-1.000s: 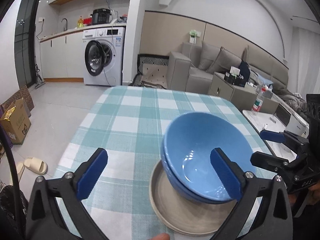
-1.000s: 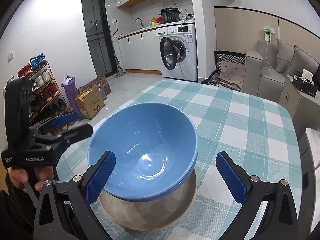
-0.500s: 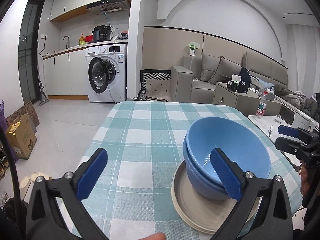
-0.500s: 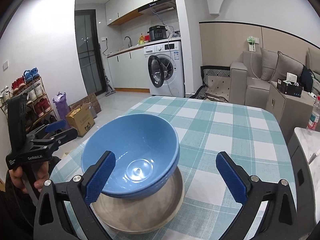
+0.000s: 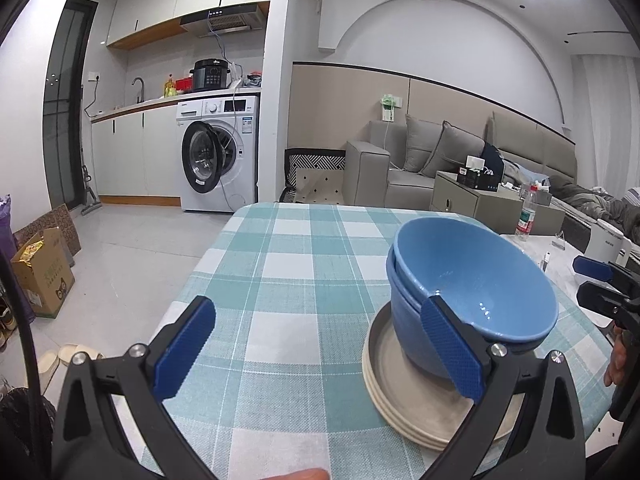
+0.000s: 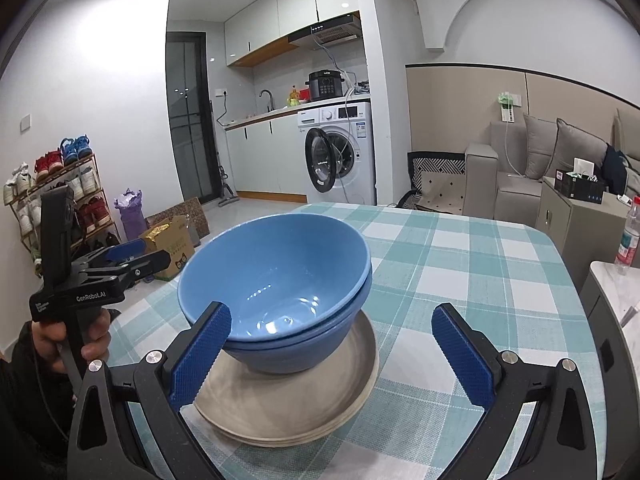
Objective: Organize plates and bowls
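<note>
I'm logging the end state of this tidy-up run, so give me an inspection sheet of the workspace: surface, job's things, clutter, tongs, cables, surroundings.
Surface: table under a teal and white checked cloth, flat.
Job's things: two blue bowls nested, upright, standing on a stack of beige plates near the table's front edge.
Clutter: nothing seen on the cloth.
Tongs: left tongs open, holding nothing; right tongs open, holding nothing. Neither touches the stack.
Cables: a black cable runs along the left view's edge.
Surroundings: washing machine with its door open, sofa, shoe rack, cardboard box on the floor.
</note>
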